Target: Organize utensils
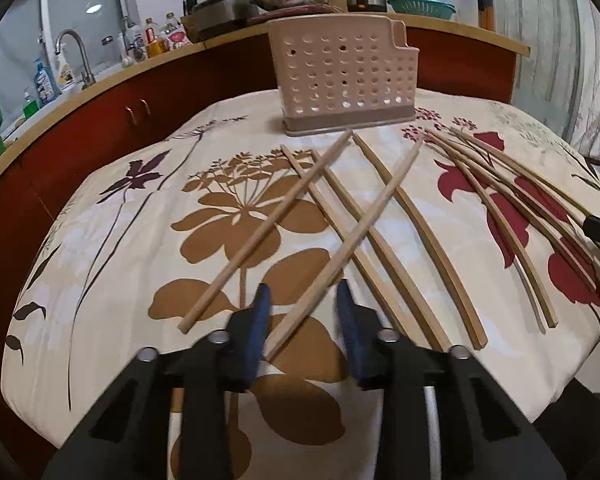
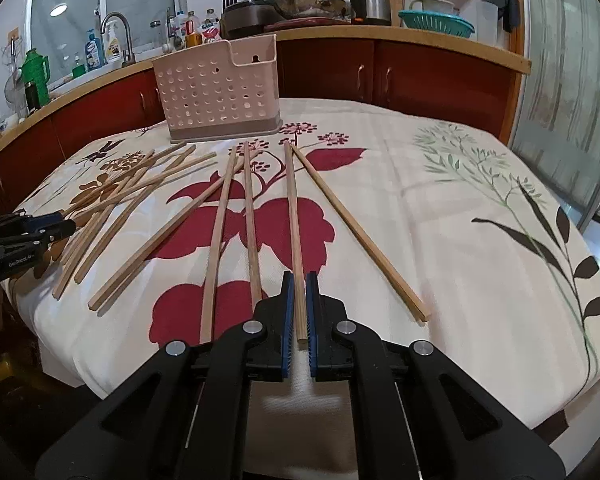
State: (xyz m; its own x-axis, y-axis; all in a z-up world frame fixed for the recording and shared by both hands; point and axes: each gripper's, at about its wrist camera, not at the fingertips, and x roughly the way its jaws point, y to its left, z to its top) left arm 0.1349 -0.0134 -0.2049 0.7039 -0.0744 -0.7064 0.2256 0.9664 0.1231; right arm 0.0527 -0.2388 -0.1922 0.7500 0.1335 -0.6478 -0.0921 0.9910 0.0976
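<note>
Holder: a pink plastic holder (image 1: 342, 78) with round holes in its wall stands upright at the far side of the table (image 2: 480, 216), on a darker base. Through the holes and over the rim I see no utensil inside, but the bottom part is hard to judge.
Chopsticks: many wooden chopsticks (image 1: 420, 232) lie flat on the flowered cloth in front of the holder, none in it. On the left side they cross each other; on the right side they lie more side by side, fanned out.
Direction: most chopsticks have their long axis from the near edge of the table toward the holder.
Held chopstick: the chopstick (image 2: 294, 216) in the right wrist view runs almost straight away from the camera, with the far end toward the holder and the near end between the blue pads.
Right gripper: the right gripper (image 2: 299, 312) is clamped on this chopstick near its near end.
Left gripper: the left gripper (image 1: 302, 320) has its fingers around the near part of one slanted chopstick (image 1: 348, 244), which leans from lower left to upper right. A gap shows on both sides of the stick, so the pads do not press it.
Hard to see: the counter (image 2: 400, 38) behind holds a kettle, pans, bottles and a green basket, all small and bent by the lens. The tip of the right gripper is cut off at the right edge of the left view.
</note>
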